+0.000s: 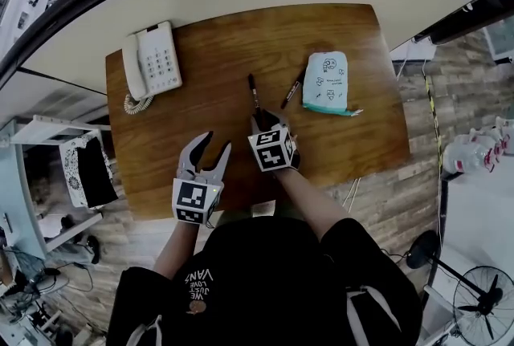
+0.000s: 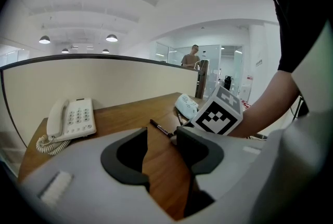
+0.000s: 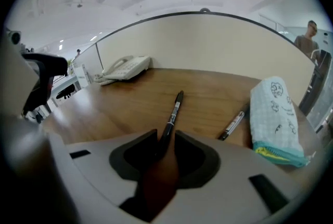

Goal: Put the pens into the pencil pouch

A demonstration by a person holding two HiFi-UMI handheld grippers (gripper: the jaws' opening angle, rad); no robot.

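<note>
Two black pens lie on the wooden table [image 1: 337, 152]. The left pen [image 1: 254, 95] [image 3: 173, 114] points away from me, and its near end sits between the jaws of my right gripper [image 1: 261, 121] [image 3: 165, 137]. Those jaws stand open, low over the wood, with a gap beside the pen. The second pen [image 1: 291, 91] [image 3: 235, 121] lies slanted next to the white and teal pencil pouch [image 1: 328, 82] [image 3: 273, 119], which rests flat at the right. My left gripper [image 1: 217, 142] [image 2: 161, 132] is open and holds nothing, left of the right gripper near the front edge.
A white desk telephone [image 1: 152, 62] [image 2: 70, 120] with a coiled cord sits at the table's far left corner. A cream partition wall [image 3: 208, 46] runs behind the table. The table's front edge is right under my hands.
</note>
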